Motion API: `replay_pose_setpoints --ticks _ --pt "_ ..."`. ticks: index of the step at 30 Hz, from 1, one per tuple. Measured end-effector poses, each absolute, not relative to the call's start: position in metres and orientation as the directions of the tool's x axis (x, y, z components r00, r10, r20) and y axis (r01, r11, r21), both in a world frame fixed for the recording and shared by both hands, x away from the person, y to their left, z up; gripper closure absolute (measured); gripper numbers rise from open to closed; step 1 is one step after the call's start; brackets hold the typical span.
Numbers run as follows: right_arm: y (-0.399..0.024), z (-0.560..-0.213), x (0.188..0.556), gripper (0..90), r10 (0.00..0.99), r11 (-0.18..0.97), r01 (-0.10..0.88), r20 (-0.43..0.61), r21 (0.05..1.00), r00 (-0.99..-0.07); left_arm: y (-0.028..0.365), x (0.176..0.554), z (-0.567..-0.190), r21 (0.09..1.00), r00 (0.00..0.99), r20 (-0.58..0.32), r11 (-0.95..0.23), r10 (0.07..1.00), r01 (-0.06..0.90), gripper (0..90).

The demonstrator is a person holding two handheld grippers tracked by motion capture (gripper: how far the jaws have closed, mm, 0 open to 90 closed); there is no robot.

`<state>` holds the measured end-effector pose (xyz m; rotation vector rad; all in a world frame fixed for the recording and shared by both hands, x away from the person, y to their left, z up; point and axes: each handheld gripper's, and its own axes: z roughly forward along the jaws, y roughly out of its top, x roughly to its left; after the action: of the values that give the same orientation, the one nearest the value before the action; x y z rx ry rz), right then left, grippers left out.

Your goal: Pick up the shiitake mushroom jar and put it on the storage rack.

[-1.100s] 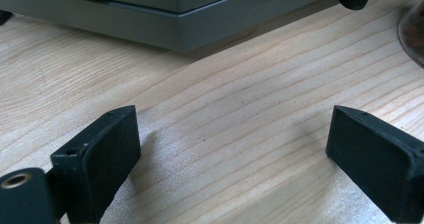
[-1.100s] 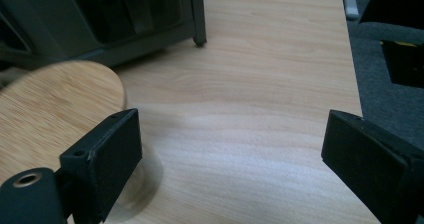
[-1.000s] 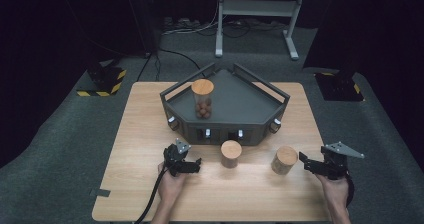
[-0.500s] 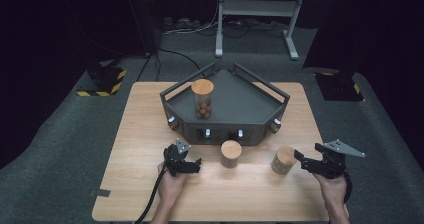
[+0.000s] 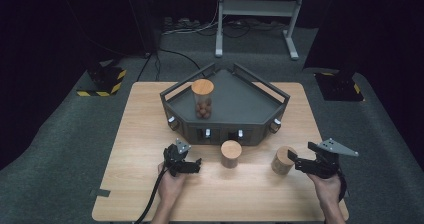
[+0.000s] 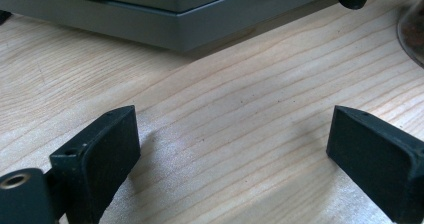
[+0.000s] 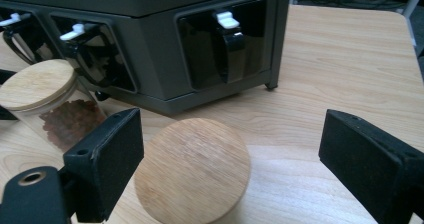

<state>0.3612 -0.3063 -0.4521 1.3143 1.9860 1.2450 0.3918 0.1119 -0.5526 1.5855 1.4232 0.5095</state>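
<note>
The right jar (image 5: 283,160) stands on the table (image 5: 130,134) just ahead of my right gripper (image 5: 299,164), near the rack's (image 5: 235,96) front right corner. In the right gripper view its wooden lid (image 7: 192,166) sits low between my black jaws, which have just been closing a little yet stand wide apart; the pads (image 7: 112,154) look not yet pressed on it. I judge this the approach to a grasp: next I must push forward so the jar's body lies squarely between the pads, then squeeze.

The middle jar (image 5: 231,154) waits before the rack's front, and a third jar (image 5: 202,99) already stands on the rack.

My left gripper (image 5: 192,167) rests near the table's front, jaws spread, nothing between them.

I can read no brand, label or writing anywhere.
</note>
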Motion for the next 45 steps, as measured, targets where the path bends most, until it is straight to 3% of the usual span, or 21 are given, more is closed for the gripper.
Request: replay_pose_setpoints --ticks 45 --pt "-0.258 -0.457 0.359 10.5 0.834 0.205 0.456 0.089 0.866 -0.544 0.112 0.392 -0.553 0.828 0.249 -0.262 0.085 0.932 0.555 6.6"
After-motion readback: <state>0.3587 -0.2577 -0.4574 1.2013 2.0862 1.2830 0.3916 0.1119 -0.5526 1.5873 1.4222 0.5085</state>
